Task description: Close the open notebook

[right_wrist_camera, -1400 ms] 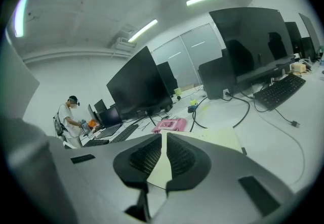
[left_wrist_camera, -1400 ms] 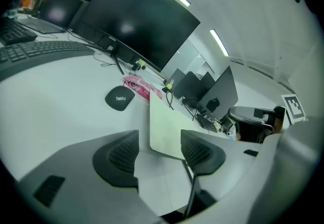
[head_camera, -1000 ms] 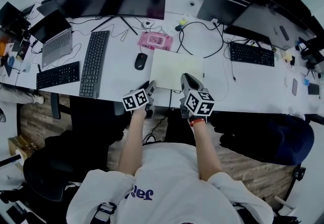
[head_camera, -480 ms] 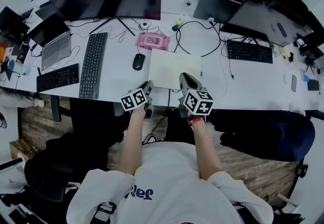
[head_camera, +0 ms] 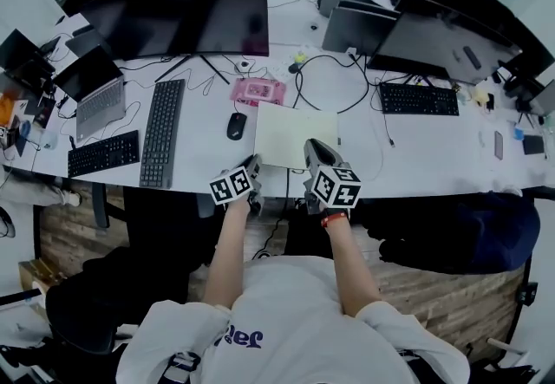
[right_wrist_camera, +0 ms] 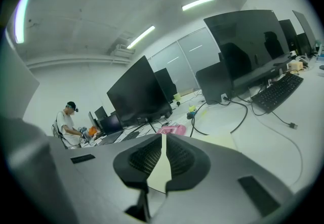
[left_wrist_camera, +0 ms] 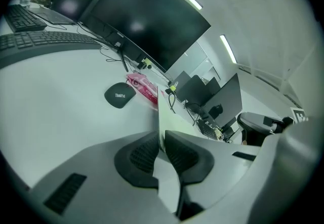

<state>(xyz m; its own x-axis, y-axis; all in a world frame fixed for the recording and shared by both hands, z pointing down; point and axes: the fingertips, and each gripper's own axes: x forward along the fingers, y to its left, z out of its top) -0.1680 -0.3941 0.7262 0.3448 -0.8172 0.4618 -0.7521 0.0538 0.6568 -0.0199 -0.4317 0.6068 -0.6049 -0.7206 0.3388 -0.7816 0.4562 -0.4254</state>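
Head view: person seated at a white table; left gripper and right gripper both at the near edge of the notebook.
Notebook: flat on the table close to its front edge, pale page up; the mouse is just to its left and the pink case just beyond its far left corner.
Left gripper: at the notebook's near left corner, pointing slightly downward. Its jaws have just been closing and stand almost together. The notebook's thin left edge runs in between the pads, and they pinch that edge.
Right gripper: over the notebook's near edge, right of its middle. Jaws pressed together at the tips with nothing between them. The pale page shows through the slit behind the tips. Whether the tips touch the page I cannot tell.
Mouse: black, near the notebook's far left corner, not touching it.
Case: lying flat between the mouse and the monitor's stand.
Keyboard: long and dark, left of the mouse, running away from the person.
Monitor: wide dark screen along the back of the table.
Cable: black, looping on the table beyond the notebook's far right corner.
Laptop: open, at the far left of the table.
Bystander: in the right gripper view, standing at a distant table, well apart.
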